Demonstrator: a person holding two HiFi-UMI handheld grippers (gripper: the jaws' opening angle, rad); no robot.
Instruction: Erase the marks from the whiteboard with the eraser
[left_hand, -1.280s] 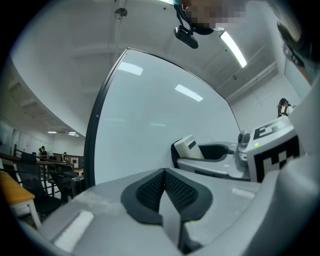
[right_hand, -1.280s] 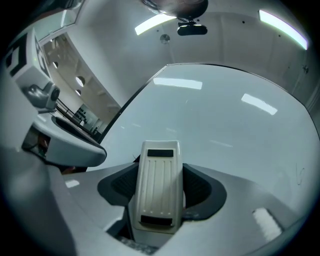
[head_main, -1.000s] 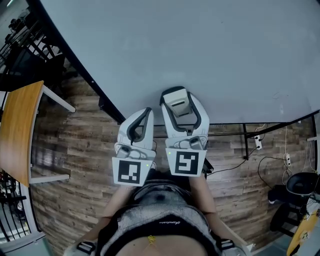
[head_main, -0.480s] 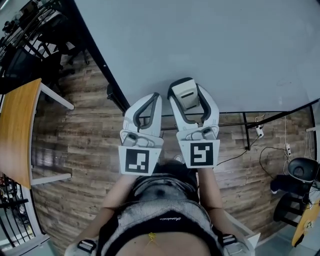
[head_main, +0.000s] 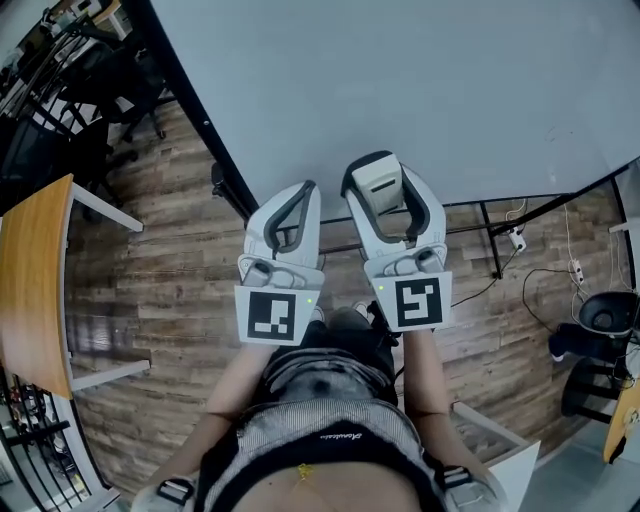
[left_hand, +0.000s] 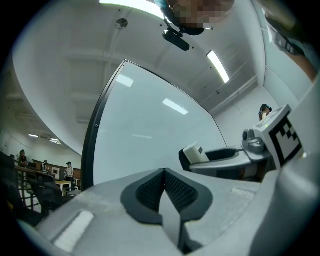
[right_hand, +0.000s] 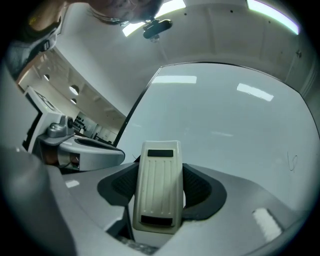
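Mostly clean, the large pale whiteboard (head_main: 400, 80) in its dark frame carries one faint scribble (right_hand: 292, 161) near its right side. By its lower edge, the right tool (head_main: 376, 172) is clamped on a cream, ribbed eraser (right_hand: 157, 187) with dark end strips. Beside it, the left tool (left_hand: 164, 172) is closed tight on nothing.

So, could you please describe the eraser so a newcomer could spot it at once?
Find the large whiteboard in its black frame. Before its lower edge, the right gripper clamps the eraser: a cream, ribbed block, while the left gripper beside it is shut and empty.
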